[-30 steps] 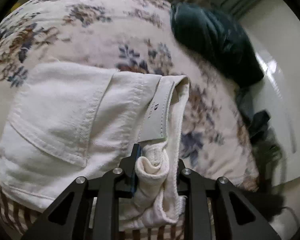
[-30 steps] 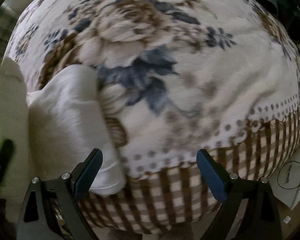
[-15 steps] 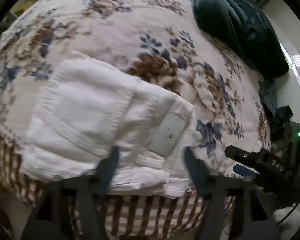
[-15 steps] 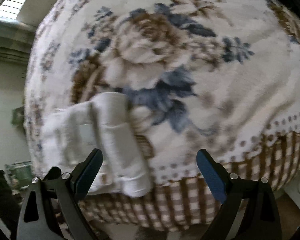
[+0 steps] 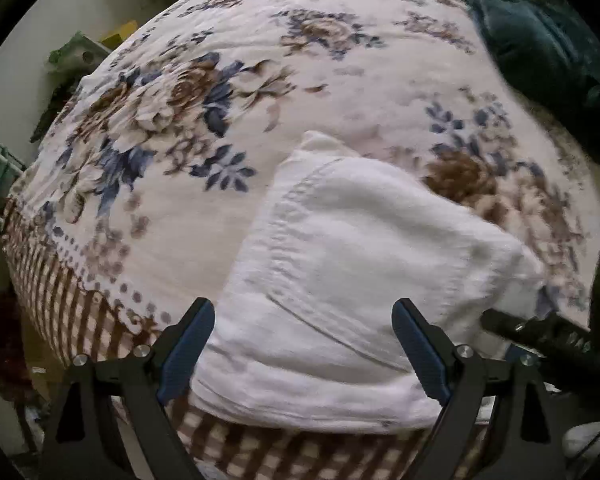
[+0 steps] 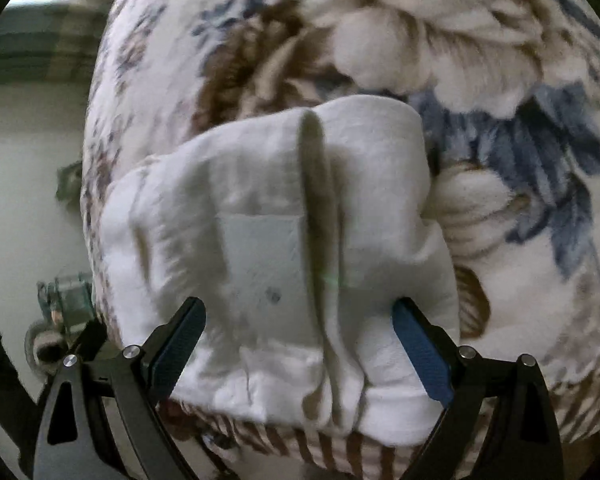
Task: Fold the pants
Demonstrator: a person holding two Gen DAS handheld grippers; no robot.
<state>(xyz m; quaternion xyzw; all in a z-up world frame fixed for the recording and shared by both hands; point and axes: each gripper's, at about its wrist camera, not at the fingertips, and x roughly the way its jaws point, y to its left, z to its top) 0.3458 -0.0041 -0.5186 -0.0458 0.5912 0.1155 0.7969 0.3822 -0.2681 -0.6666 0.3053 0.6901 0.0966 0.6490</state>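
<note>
We judge the pants (image 5: pixel 352 280) folded compactly on the blanket (image 5: pixel 220 80), with both our grippers (image 5: pixel 302 344) (image 6: pixel 300 344) spread apart and empty

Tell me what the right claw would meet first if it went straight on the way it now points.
Most likely the folded white pants. The right claw is open and the bundle fills the space between and ahead of its fingers, lying on the floral blanket. Depth is unclear, so how soon contact comes cannot be told.
</note>
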